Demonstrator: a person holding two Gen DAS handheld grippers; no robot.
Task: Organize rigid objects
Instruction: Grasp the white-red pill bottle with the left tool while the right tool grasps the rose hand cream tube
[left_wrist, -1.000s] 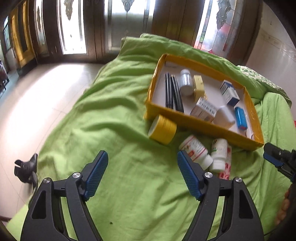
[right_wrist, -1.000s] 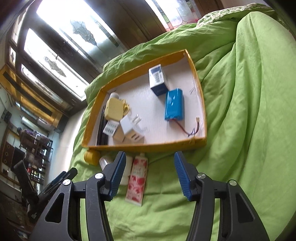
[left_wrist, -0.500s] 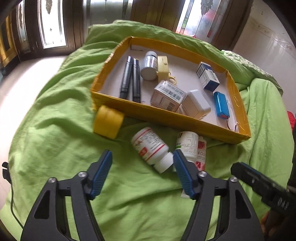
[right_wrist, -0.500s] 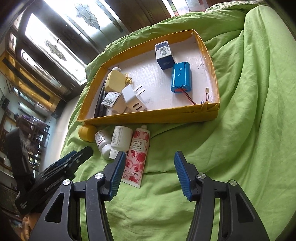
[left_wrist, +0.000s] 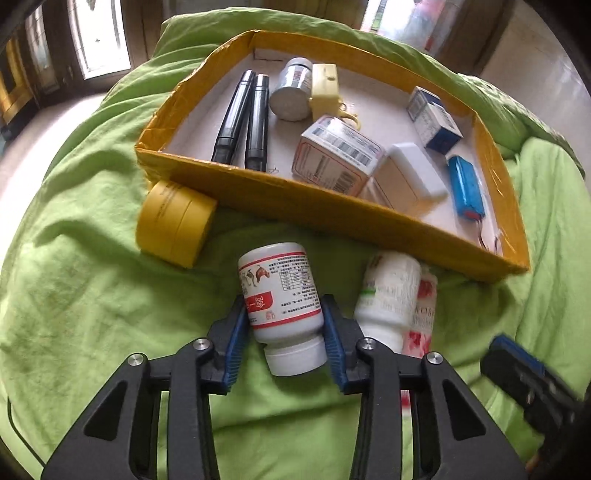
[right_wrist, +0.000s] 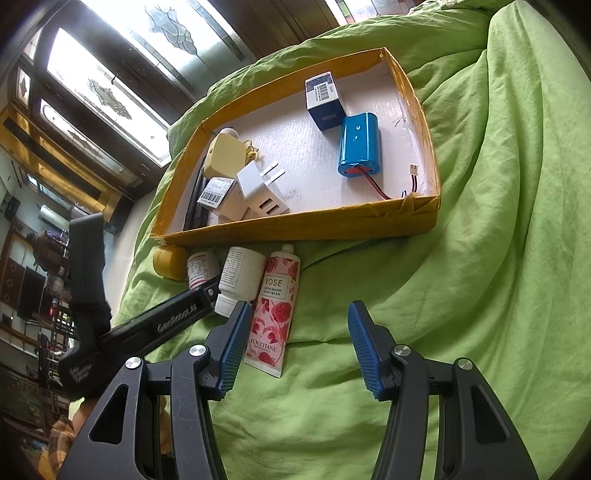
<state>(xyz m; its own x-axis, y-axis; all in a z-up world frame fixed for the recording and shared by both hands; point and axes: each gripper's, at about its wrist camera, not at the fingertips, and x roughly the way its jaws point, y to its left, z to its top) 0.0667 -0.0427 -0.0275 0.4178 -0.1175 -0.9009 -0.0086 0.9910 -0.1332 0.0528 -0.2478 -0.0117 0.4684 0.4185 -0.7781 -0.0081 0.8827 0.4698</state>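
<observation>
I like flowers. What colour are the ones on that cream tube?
Pink and red roses on the hand cream tube, clearest in right wrist view.

open green bedding (right_wrist: 498, 258) lies right of and before the yellow tray (right_wrist: 332, 221), giving wide passage. along the tray's near wall the approach is crowded: yellow tape roll (left_wrist: 173, 221), red-labelled bottle (left_wrist: 282, 295), white bottle (left_wrist: 388, 295) and rose hand-cream tube (right_wrist: 275, 310) lie side by side, touching or nearly so. tray floor is bare only near its middle.
</observation>
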